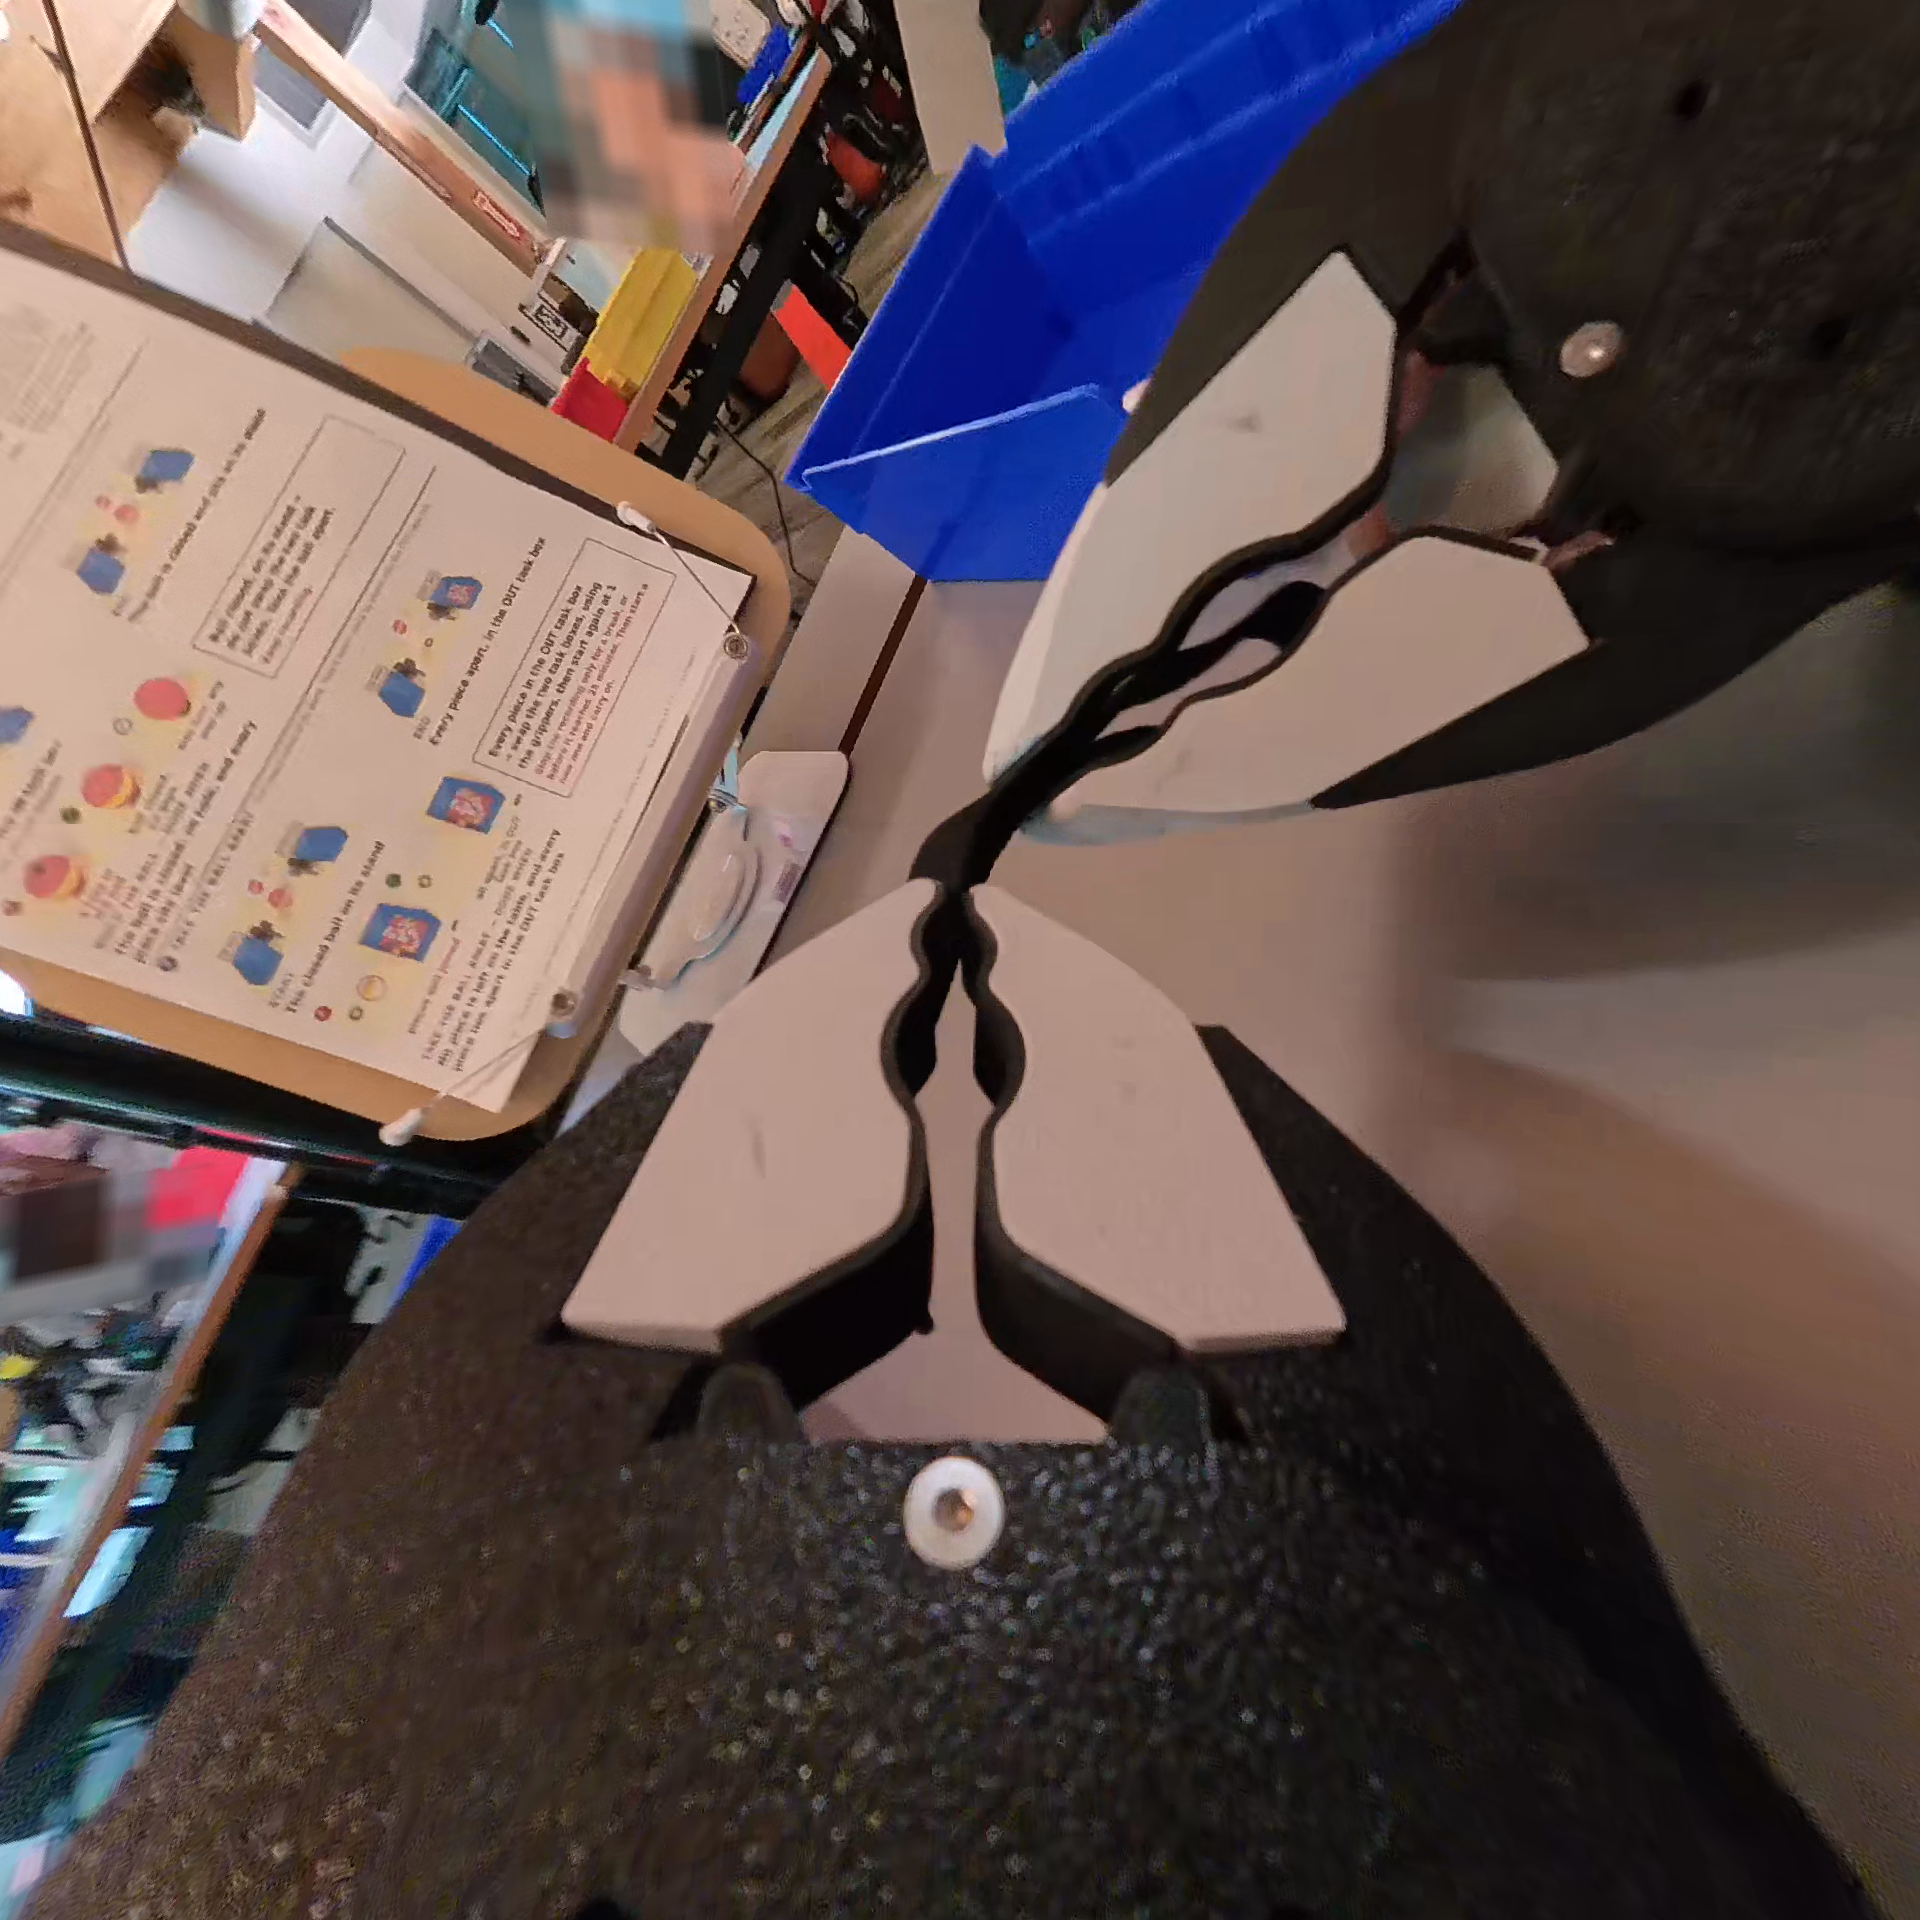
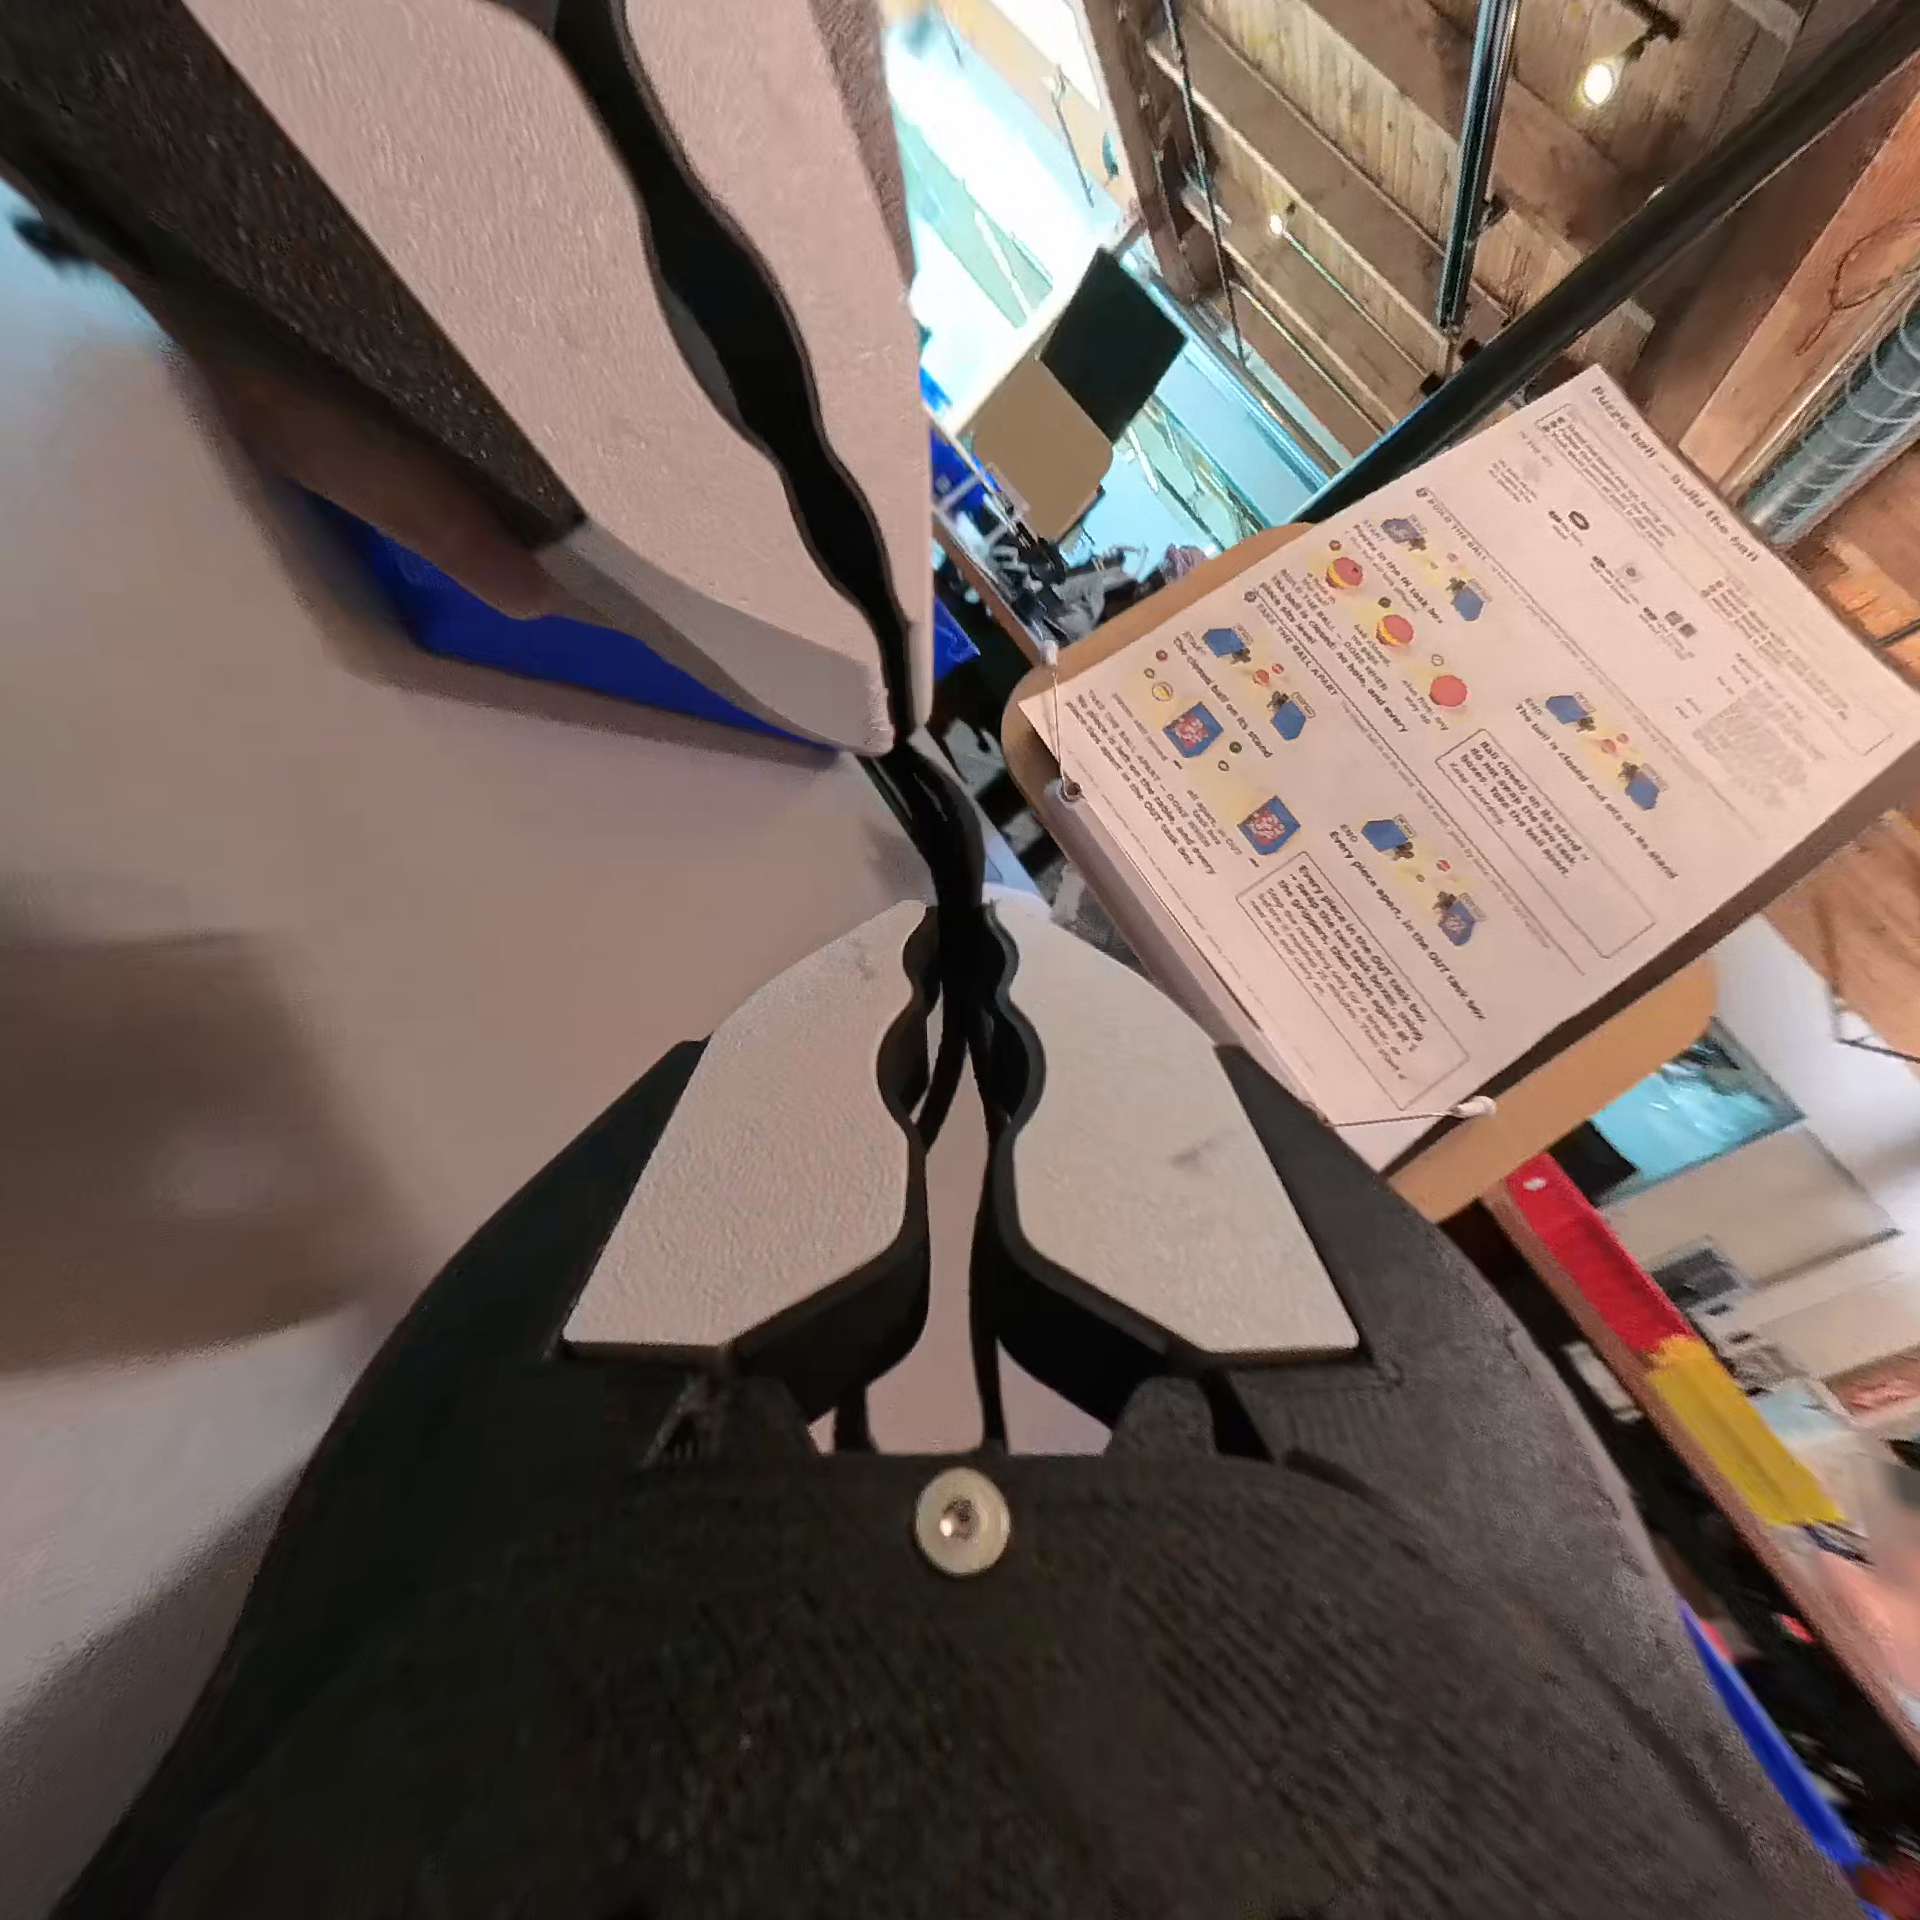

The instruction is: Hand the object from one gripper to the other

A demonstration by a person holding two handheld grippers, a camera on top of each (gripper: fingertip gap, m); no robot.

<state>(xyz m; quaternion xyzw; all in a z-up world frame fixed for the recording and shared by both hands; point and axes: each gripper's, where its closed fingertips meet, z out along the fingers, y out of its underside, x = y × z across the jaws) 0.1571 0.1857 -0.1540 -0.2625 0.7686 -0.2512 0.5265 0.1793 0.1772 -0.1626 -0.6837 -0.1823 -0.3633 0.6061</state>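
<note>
A thin black object (image 1: 961,847), like a loop of cord or band, is stretched between the two grippers above the grey table (image 1: 1507,1039). My left gripper (image 1: 951,909) has its fingertips shut on one end. My right gripper (image 1: 1023,805) comes in from the upper right, also shut on it. In the right wrist view the black object (image 2: 940,821) runs from the right gripper (image 2: 961,914), where its strands pass down between the fingers, up to the left gripper (image 2: 899,732) above. The two grippers meet nearly tip to tip.
A blue bin (image 1: 987,364) stands on the table behind the grippers. A clipboard with a printed instruction sheet (image 1: 364,727) stands tilted at the table's edge and also shows in the right wrist view (image 2: 1455,779). Yellow and red bins (image 1: 634,312) sit on a shelf beyond. Less than 4 cm separates the two grippers' tips.
</note>
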